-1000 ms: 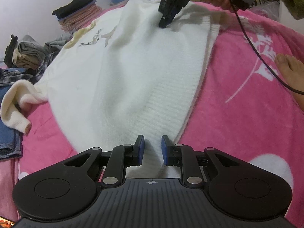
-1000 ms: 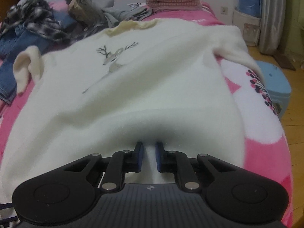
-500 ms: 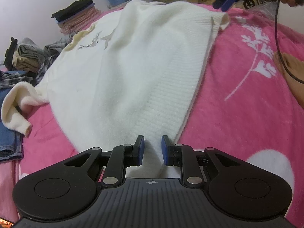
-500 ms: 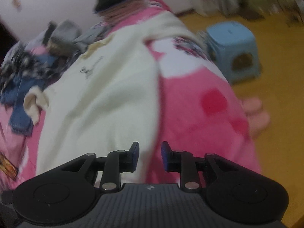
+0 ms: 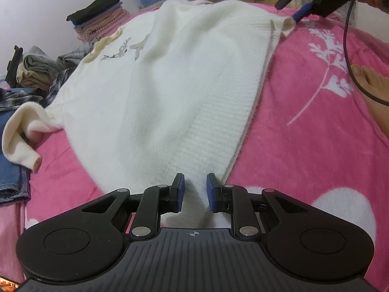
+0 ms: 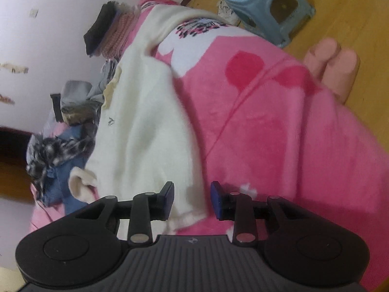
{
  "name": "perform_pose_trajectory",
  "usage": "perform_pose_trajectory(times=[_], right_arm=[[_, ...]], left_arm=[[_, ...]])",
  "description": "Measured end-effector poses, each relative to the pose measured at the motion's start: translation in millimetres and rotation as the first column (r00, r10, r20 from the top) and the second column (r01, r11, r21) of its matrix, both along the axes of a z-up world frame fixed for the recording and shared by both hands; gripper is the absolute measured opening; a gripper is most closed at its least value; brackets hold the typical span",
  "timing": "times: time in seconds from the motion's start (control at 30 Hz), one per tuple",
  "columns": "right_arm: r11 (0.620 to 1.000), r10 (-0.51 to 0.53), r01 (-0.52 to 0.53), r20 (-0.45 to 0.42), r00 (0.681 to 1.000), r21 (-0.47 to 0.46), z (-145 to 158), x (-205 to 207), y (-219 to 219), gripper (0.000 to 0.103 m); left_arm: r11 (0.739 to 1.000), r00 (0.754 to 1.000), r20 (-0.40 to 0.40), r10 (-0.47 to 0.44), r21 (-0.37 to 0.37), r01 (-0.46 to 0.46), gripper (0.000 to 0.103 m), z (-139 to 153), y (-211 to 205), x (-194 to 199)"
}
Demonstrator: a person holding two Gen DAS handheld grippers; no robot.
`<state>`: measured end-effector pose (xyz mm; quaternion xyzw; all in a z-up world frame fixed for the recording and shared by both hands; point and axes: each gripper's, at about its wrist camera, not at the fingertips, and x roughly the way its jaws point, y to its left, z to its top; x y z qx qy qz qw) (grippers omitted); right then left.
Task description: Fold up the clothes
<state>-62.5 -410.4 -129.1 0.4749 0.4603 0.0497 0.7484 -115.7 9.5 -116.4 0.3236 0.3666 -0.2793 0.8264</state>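
Note:
A cream sweater (image 5: 158,85) with a deer motif lies spread on the pink blanket (image 5: 304,133). My left gripper (image 5: 194,191) is at the near hem corner, and its blue pads pinch the ribbed edge bunched between them. In the left wrist view my right gripper (image 5: 293,8) hovers at the far hem corner (image 5: 287,25), held by a hand. In its own view the right gripper (image 6: 192,194) is rolled sideways, and its jaws are opening. The sweater (image 6: 145,121) edge lies under the gap, and the pads do not press it. One sleeve (image 5: 22,131) trails off to the left.
Loose clothes (image 5: 36,73) and jeans (image 5: 9,170) are heaped at the blanket's left. A folded stack (image 5: 99,17) sits at the back. A bare foot (image 5: 374,85) and a black cable (image 5: 350,56) are on the right. A blue stool (image 6: 265,7) and pink slippers (image 6: 335,68) stand on the wooden floor.
My right gripper left the middle of the sweater, swung right to the far hem corner, rolled over and spread its jaws. The left gripper kept still on the hem.

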Motion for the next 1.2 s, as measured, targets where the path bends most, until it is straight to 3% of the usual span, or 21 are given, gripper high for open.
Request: perform_pose_trajectory(times=[0.2,0.23,0.3,0.5,0.67,0.77,0.9,0.97,1.1,1.2], right_arm=[[0.999,0.035,-0.035,-0.017,0.999,-0.023,-7.2,8.2,9.9,0.040],[0.998,0.045,-0.046,-0.016,0.999,-0.045,-5.7,8.0,11.9,0.033],[0.995,0.059,-0.060,-0.009,0.998,-0.086,-1.6,6.1,13.4,0.010],[0.991,0.021,-0.021,0.002,1.000,-0.131,1.3,-4.0,-0.7,0.008],[0.993,0.023,-0.022,0.003,1.000,-0.113,-3.5,-4.0,-2.9,0.008],[0.993,0.031,-0.030,0.004,1.000,-0.112,-4.1,-3.5,-4.9,0.008],[0.994,0.034,-0.033,0.006,0.999,-0.106,-5.2,-3.9,-7.4,0.008],[0.993,0.038,-0.037,0.006,0.999,-0.110,-5.7,-3.8,-6.9,0.009],[0.995,0.035,-0.034,0.006,0.999,-0.097,-6.5,-3.9,-7.2,0.010],[0.997,0.025,-0.025,0.004,1.000,-0.072,-7.8,-4.9,-10.7,0.010]], left_arm=[[1.000,1.000,0.002,0.001,-0.003,-0.001,0.020,0.4,1.3,-0.6],[1.000,1.000,0.001,0.002,-0.006,-0.002,0.020,0.5,1.7,-0.7],[1.000,1.000,-0.001,0.007,-0.011,-0.007,0.020,0.5,2.2,-0.5],[0.998,0.999,-0.041,0.026,-0.059,-0.028,0.020,4.1,10.8,4.7],[0.989,0.990,-0.135,0.050,-0.129,-0.067,0.020,14.3,24.6,12.8],[0.976,0.971,-0.231,0.064,-0.190,-0.109,0.020,22.5,41.2,16.2],[0.937,0.916,-0.381,0.127,-0.257,-0.237,0.020,21.7,66.8,21.7],[0.904,0.878,-0.447,0.173,-0.281,-0.322,0.020,16.9,76.4,25.8],[0.809,0.792,-0.561,0.243,-0.333,-0.485,0.020,6.5,95.5,34.2],[0.738,0.750,-0.607,0.264,-0.373,-0.562,0.020,1.7,107.5,40.8]])
